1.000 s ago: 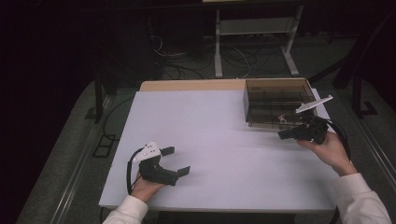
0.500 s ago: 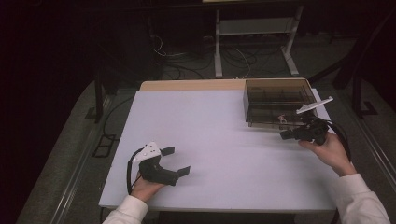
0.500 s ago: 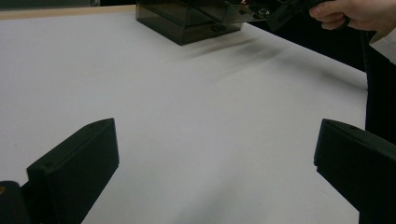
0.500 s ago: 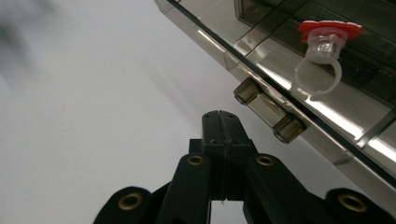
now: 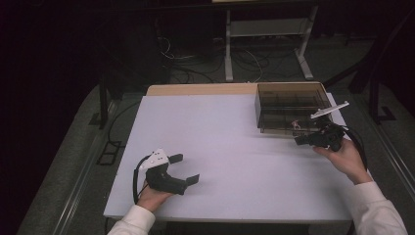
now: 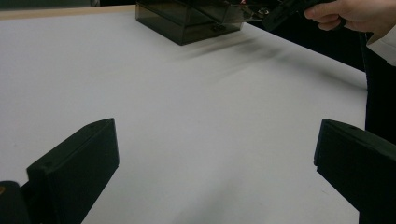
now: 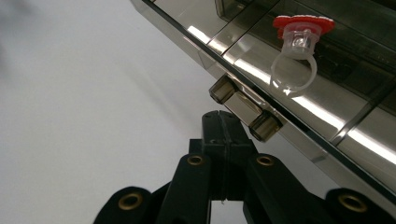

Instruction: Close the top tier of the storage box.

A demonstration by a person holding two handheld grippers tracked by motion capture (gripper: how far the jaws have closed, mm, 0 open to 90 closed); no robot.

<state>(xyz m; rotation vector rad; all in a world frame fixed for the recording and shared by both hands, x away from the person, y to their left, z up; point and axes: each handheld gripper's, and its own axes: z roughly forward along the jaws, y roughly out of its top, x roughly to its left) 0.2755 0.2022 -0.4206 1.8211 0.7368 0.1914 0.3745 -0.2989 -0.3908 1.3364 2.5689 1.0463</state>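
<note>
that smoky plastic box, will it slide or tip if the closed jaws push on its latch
The box looks thin-walled and mostly empty, so probably light; on the smooth white table it would likely slide. It sits low and wide, so tipping seems unlikely. The small ring inside may rattle.

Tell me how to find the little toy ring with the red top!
Look at the white table, then at the dark see-through box at its far right corner. The ring lies inside, behind the front wall near the latch, where the right gripper points its shut jaws. It is a clear plastic loop with a bright red top, the one colourful thing among smoky dividers.
</note>
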